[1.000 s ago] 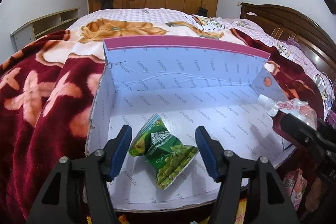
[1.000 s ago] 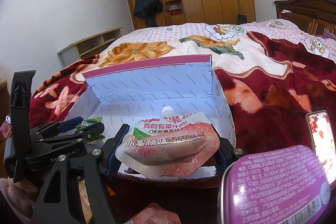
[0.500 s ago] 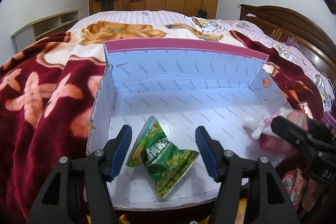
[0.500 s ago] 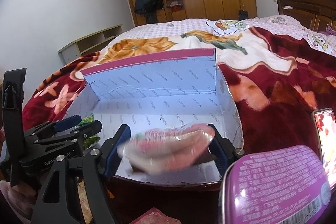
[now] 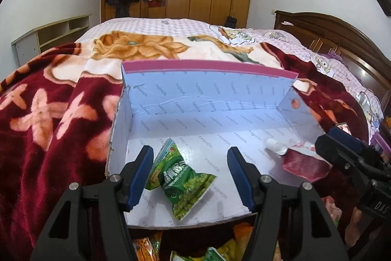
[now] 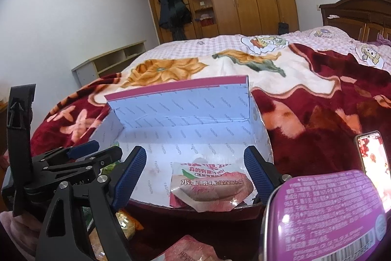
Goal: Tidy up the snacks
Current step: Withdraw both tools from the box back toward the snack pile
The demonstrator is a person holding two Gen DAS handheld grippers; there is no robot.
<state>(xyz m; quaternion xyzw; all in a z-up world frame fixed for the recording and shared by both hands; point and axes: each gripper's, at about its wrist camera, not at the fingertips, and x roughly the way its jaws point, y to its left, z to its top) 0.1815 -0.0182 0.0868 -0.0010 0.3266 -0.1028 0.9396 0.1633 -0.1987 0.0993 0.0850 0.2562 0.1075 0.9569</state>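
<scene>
The right tongs (image 6: 195,175) have just been opening, and the pink juice pouch (image 6: 210,187) that was held between their blue pads a second ago now lies free on the floor of the cardboard box (image 5: 207,94), at the lower middle of the right wrist view, close to the near edge of the box. The pouch is between the jaws, but the pads do not press on it. I judge that this snack is now delivered and the right tongs are free for the next one.

The left tongs (image 5: 190,177) are open about halfway and hold nothing. The green pea snack bag (image 5: 183,177) lies on the box floor between their pads, in the lower middle of the left wrist view; it has settled a little since a second ago.

So the box, which stands on the bed (image 5: 48,126), holds two snacks: one green bag at the left part and one pink pouch (image 5: 303,160) at the right part. Below the near edge of the box, at the bottom of both views, more packets (image 5: 151,246) wait; they overlap, so I cannot count them. One purple tin (image 6: 330,217) and one phone (image 6: 371,153) are at the right of the right wrist view.
</scene>
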